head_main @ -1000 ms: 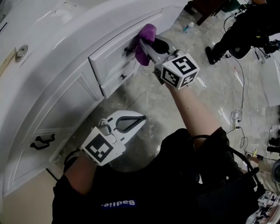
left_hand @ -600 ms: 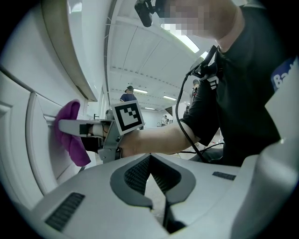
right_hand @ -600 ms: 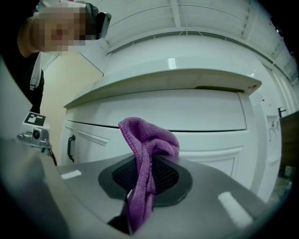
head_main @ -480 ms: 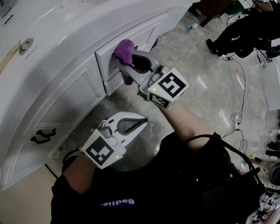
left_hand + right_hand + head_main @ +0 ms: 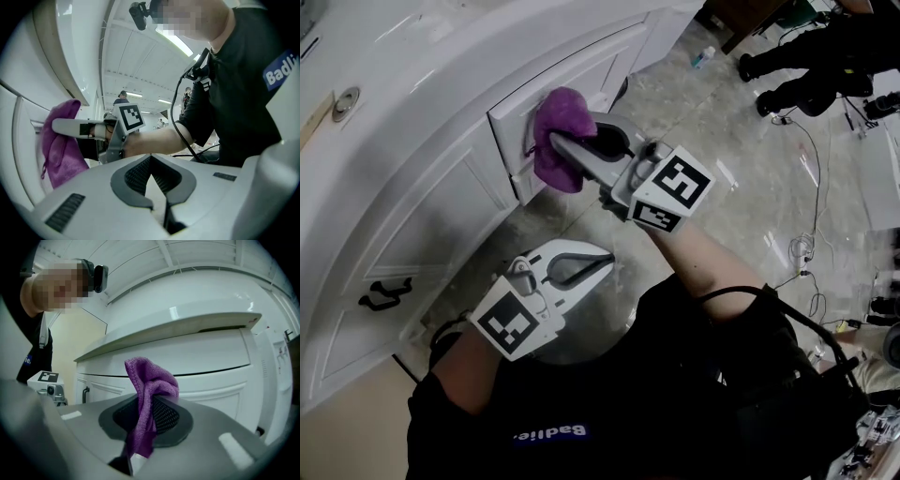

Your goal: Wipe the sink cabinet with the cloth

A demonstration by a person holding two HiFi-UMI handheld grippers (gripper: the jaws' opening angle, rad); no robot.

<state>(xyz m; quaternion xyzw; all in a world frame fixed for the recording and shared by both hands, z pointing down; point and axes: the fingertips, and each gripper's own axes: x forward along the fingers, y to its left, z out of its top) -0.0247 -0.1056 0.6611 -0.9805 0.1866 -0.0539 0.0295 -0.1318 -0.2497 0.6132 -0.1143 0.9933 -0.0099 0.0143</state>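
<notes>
Right hand-held gripper [image 5: 565, 148] clamps the cloth [image 5: 549, 131]: press it flat on the sink cabinet [image 5: 441, 192], overlapping strokes. Left hand-held gripper [image 5: 598, 255], jaws together, empty, stands off the cabinet.

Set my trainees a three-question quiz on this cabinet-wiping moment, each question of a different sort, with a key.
1. True or false: the left gripper holds the purple cloth.
2. The cloth is pressed against: A the drawer front; B the floor; C the countertop.
3. Fill in: the left gripper's jaws are ___, with nothing between them.
Key: 1 false, the right gripper holds it; 2 A; 3 shut.
</notes>
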